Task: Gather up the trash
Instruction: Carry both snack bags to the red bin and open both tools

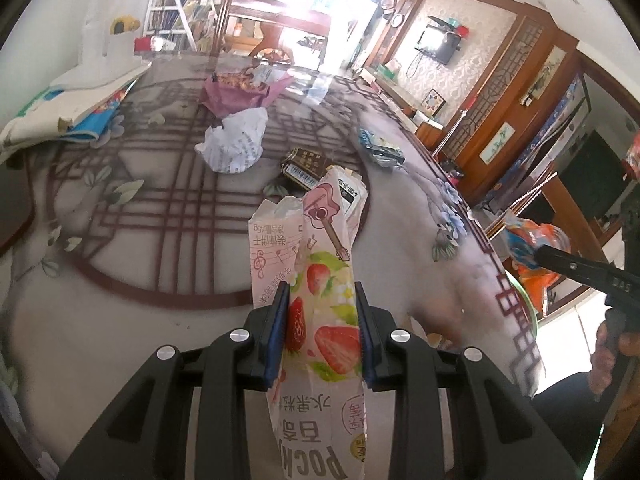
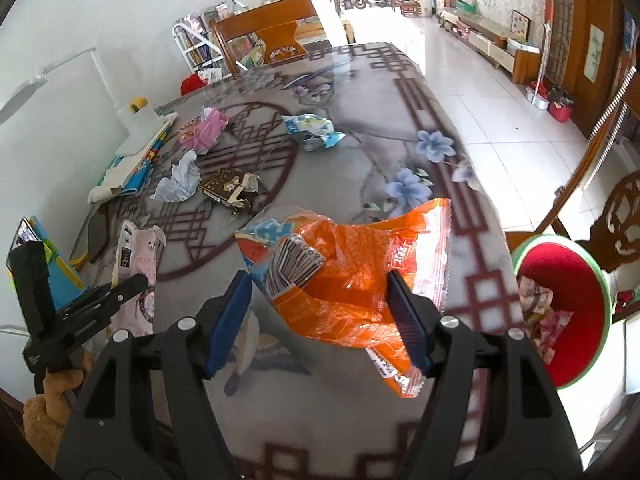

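My left gripper [image 1: 322, 308] is shut on a flattened pink strawberry biscuit box [image 1: 324, 256], held just above the patterned table [image 1: 160, 208]. My right gripper [image 2: 320, 300] is shut on a crumpled orange snack bag [image 2: 352, 264], lifted over the table's right side. A red bin with a green rim [image 2: 560, 272] stands on the floor to the right of the table, with wrappers inside. Left on the table are a crumpled white paper [image 2: 180, 180], a torn dark box [image 2: 228, 188], a blue and white wrapper [image 2: 312, 128] and a pink paper wad [image 2: 204, 128].
Books and a white lamp base [image 2: 136, 128] lie along the table's left edge by the wall. A wooden chair [image 2: 276, 28] stands at the far end, another [image 2: 624, 220] behind the bin. A phone on a stand [image 2: 28, 240] sits at near left.
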### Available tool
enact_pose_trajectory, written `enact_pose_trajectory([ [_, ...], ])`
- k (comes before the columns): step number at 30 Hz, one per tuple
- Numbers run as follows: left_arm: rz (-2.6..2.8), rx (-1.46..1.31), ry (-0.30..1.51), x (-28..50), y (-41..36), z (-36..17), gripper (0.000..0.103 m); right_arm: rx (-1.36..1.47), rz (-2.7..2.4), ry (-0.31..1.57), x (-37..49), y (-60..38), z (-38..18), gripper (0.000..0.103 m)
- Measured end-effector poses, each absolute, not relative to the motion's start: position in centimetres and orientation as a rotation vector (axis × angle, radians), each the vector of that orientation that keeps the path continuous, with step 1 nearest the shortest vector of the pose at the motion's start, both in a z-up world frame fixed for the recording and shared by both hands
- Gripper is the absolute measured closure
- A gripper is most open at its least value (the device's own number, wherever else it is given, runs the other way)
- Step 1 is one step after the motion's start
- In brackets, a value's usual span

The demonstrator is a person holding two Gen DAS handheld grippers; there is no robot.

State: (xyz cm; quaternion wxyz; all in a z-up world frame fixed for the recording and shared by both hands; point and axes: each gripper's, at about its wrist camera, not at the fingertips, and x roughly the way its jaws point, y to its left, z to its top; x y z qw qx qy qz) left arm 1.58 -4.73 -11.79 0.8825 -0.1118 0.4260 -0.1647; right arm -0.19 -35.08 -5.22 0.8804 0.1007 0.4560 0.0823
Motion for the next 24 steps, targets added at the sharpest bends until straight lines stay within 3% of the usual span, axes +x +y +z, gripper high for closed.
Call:
enact_pose_trajectory([
  [11,-0.399,-0.139,0.858,0.0,-10.8,-9.0,0.075,0.343,0.158,0.883,-4.5,-40.0,-4.2,0.036],
  [24,-0.588,-0.041,0.781,-1.0,-23.8,-4.6,0.075,0.458,0.071,0.791,-8.5,-47.0,-3.8,0.036],
])
